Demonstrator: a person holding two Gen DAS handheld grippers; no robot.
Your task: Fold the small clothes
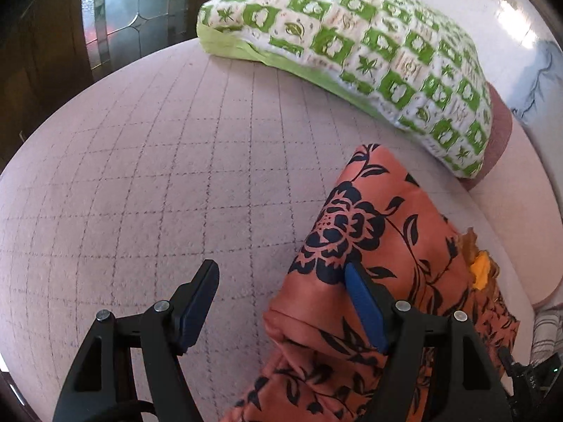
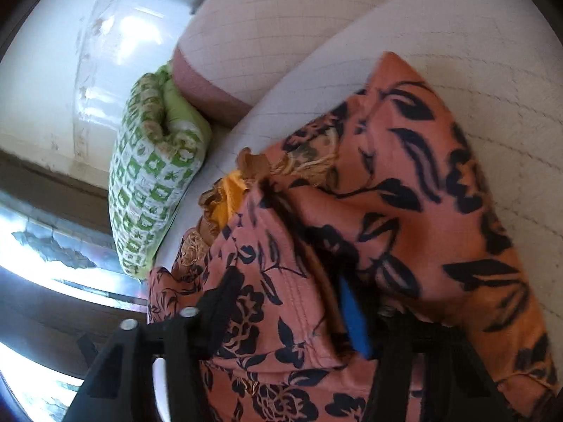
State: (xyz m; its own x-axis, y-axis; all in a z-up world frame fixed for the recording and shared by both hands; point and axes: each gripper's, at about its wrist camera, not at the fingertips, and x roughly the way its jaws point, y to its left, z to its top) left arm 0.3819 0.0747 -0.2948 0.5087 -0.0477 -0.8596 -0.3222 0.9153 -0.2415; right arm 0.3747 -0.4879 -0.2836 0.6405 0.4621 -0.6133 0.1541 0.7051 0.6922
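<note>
While the orange flowered garment [image 1: 369, 246] lies bunched on the quilted pink sofa seat [image 1: 158, 176] below a green patterned cushion [image 1: 352, 56], the left gripper [image 1: 281, 277] stands wide open, one finger resting on the cloth. The right gripper [image 2: 285, 288] is narrowed around a fold of it.

One floral garment [image 1: 369, 232] — one green-checked pillow [image 1: 352, 52] — two tools.

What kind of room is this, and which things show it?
Most likely a bedroom or sitting room at home. A quilted pinkish mattress or cushion bears a green patterned pillow and an orange floral garment; a wooden door with patterned glass stands behind.
</note>
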